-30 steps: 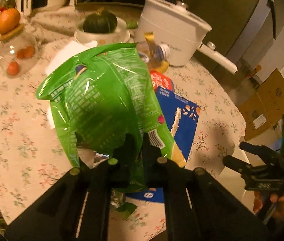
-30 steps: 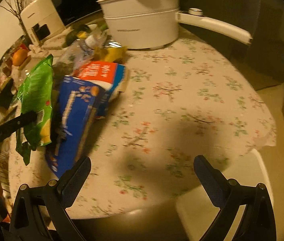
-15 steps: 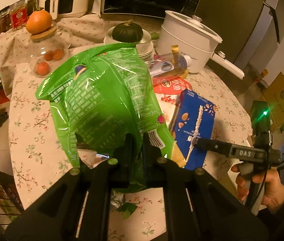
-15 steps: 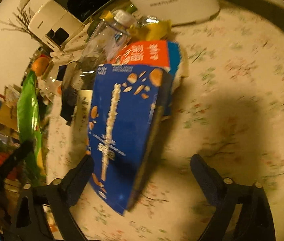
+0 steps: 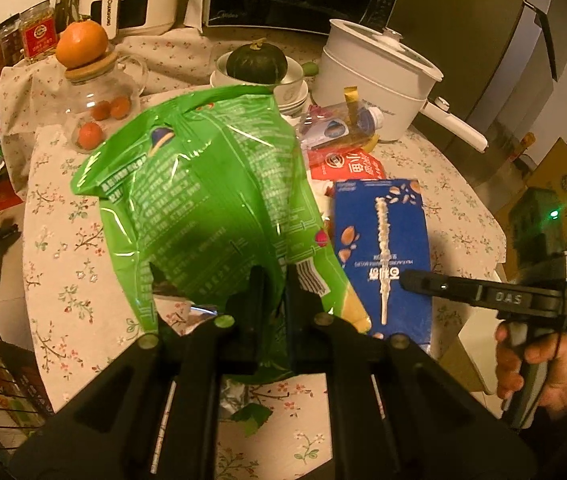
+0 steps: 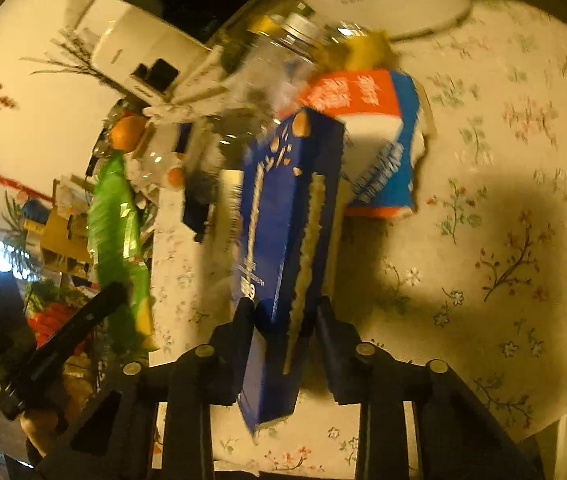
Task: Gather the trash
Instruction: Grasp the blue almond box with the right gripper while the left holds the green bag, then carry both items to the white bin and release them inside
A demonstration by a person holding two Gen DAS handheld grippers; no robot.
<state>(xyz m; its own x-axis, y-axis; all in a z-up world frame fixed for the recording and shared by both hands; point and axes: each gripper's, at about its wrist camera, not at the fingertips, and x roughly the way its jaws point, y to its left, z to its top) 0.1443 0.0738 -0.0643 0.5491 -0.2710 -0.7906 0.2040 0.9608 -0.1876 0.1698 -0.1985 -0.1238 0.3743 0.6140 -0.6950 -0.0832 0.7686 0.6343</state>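
While the left gripper [image 5: 271, 280] pinches the bottom edge of a crinkly green snack bag [image 5: 207, 200], jaws almost together on the glossy film, the bag stands up above the floral tablecloth [image 5: 63, 248]. The right gripper [image 6: 283, 316] has just been closing its jaws, and they now sit on either side of the blue cardboard box [image 6: 287, 220], pads against its narrow faces near the low end; it's a flat rectangular carton with a printed snack stick and almonds. The right wrist view is pretty blurry, so I can't tell how firm that grip is.

Only the left wrist view shows the box's whole front face, plus the white lidded electric pot [image 5: 375, 76], a dark green squash [image 5: 256, 62] in a white bowl, and an orange [image 5: 81, 43] on a cork-lidded glass jar. The right wrist view gives the box edge-on, with an orange-and-blue pack [image 6: 375, 136] lying behind it and a clear plastic bottle [image 6: 279, 64] beyond.
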